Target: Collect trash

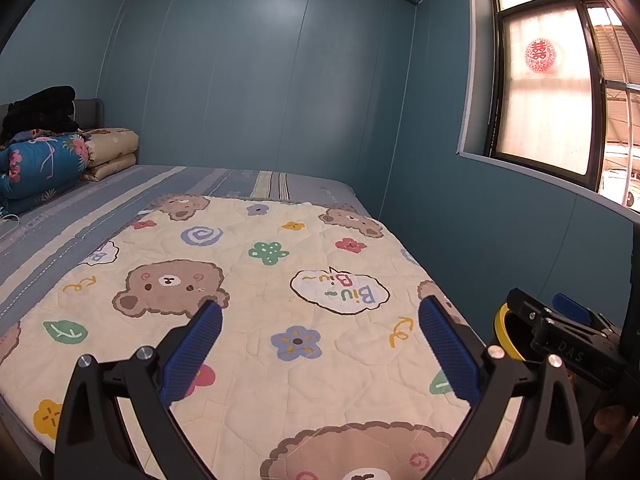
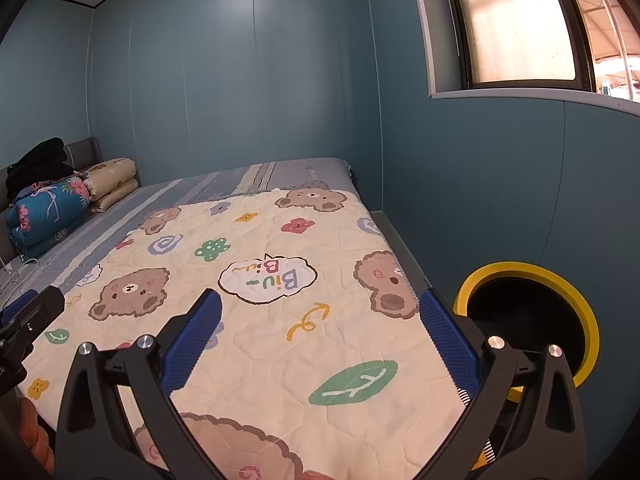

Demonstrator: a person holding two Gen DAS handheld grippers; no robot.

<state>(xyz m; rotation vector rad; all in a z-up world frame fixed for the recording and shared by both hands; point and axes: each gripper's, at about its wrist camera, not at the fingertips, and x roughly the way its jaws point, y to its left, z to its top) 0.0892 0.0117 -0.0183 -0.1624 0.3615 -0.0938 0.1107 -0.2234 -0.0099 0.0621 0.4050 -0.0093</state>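
Note:
A bin with a yellow rim (image 2: 560, 280) and a black inside stands on the floor between the bed and the blue wall; part of the rim (image 1: 502, 328) shows in the left wrist view. My left gripper (image 1: 320, 316) hangs open over the cream bear-print quilt (image 1: 256, 304), nothing between its blue pads. My right gripper (image 2: 320, 312) is open too, over the same quilt (image 2: 280, 320), its right finger (image 2: 448, 336) near the bin. The right gripper (image 1: 560, 332) appears at the right edge of the left wrist view. I see no loose trash on the quilt.
Folded bedding (image 1: 60, 160) and dark clothes (image 1: 40, 110) are piled at the headboard, far left. A striped sheet (image 1: 80, 208) covers the mattress beyond the quilt. A window (image 1: 552, 100) is set in the right wall. White cables (image 2: 16, 272) lie on the sheet.

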